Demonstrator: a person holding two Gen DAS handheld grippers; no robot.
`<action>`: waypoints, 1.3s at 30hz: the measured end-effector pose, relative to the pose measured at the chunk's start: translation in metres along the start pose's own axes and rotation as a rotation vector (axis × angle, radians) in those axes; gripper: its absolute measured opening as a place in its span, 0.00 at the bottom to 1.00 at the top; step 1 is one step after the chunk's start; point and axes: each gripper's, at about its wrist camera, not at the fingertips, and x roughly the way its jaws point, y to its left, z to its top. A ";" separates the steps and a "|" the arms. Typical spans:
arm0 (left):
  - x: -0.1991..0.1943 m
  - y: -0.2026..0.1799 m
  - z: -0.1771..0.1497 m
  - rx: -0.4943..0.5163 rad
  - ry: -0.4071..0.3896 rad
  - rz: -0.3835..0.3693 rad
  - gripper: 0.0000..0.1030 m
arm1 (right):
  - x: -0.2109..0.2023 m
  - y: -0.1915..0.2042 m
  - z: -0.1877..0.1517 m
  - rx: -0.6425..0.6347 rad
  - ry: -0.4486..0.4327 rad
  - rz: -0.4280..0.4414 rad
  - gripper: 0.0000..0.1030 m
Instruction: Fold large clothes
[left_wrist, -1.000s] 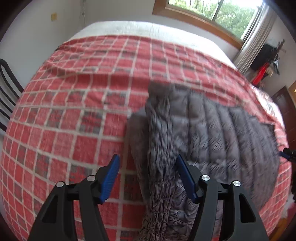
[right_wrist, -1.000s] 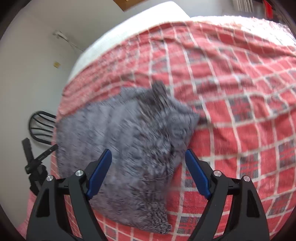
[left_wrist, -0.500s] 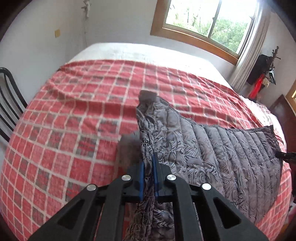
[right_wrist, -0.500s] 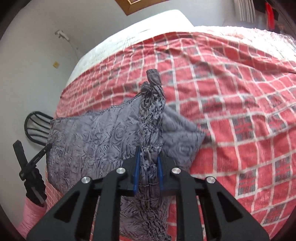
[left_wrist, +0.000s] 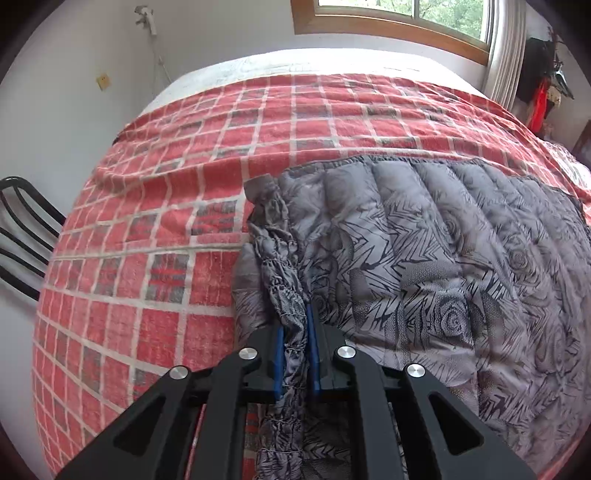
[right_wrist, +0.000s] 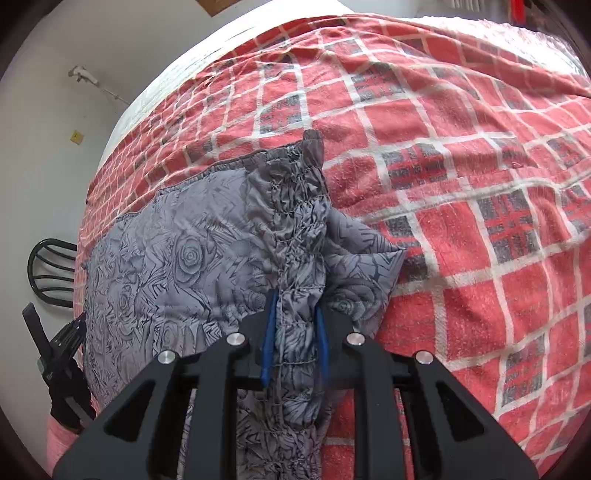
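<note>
The grey quilted rose-print garment (left_wrist: 443, 277) lies spread flat on the red checked blanket (left_wrist: 155, 229), which lies on the bed. In the left wrist view the garment fills the right side and the blanket is bare to its left and behind it. The black left gripper (left_wrist: 295, 332) is at the near left edge of the garment, with a bunched strip of cloth squeezed between its two fingers. The black metal chair (left_wrist: 22, 229) stands left of the bed. The wood-framed window (left_wrist: 399, 18) is on the wall behind the bed.

In the right wrist view the garment (right_wrist: 177, 266) lies to the left, bare blanket (right_wrist: 461, 184) to the right. The black right gripper (right_wrist: 293, 325) pinches the gathered edge at the garment's right side.
</note>
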 end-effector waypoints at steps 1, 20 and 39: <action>-0.004 0.004 0.002 -0.019 0.003 -0.008 0.12 | -0.006 0.002 -0.001 -0.003 -0.009 -0.020 0.28; -0.058 -0.053 -0.069 0.003 -0.001 -0.121 0.19 | -0.016 0.093 -0.112 -0.231 0.002 -0.123 0.28; -0.075 -0.098 0.000 -0.005 -0.019 -0.222 0.18 | -0.007 0.135 -0.053 -0.218 0.013 -0.102 0.31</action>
